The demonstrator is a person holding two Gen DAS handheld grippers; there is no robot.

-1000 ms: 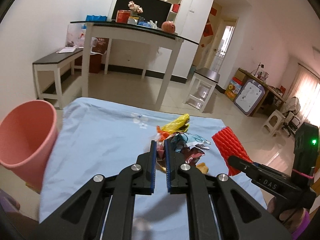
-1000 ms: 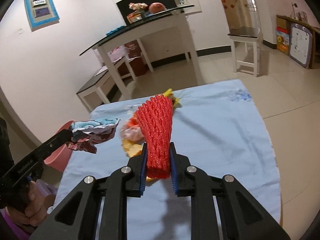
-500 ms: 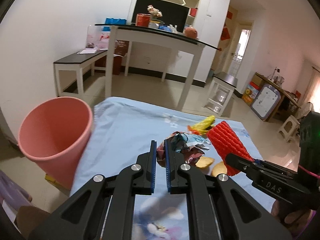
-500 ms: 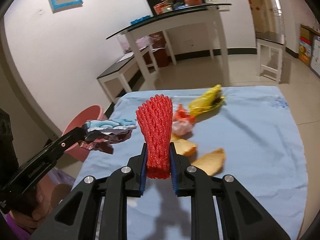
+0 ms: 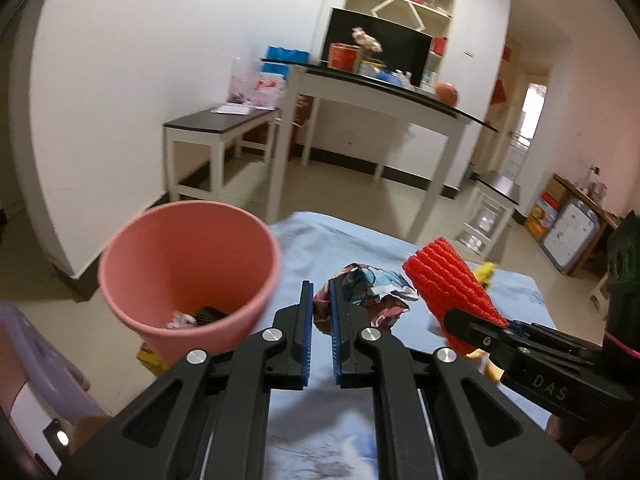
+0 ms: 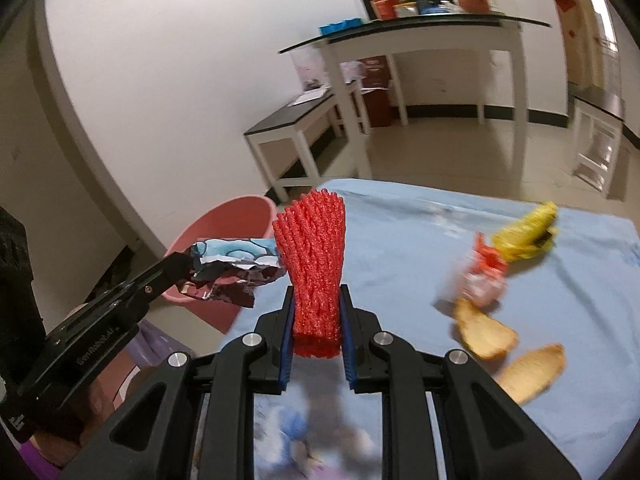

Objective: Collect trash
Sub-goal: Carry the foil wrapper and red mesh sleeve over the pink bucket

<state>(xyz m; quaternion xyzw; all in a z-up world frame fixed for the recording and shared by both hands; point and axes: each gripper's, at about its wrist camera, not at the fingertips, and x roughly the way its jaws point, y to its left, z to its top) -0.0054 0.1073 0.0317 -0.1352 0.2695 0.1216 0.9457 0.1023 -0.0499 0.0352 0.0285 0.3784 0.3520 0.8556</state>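
Though somewhat blurred, pink bin [image 5: 188, 264] rim just beside cloth edge [image 5: 288, 228].

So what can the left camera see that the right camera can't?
Only the left wrist view looks down into the pink plastic bin, where some rubbish already lies at the bottom.

Only the right wrist view shows the two tan peel pieces and the small red-and-white wrapper on the blue tablecloth.

Both show the red foam net sleeve clamped in the right gripper, the crumpled colourful wrapper pinched in the left gripper, and the yellow net.
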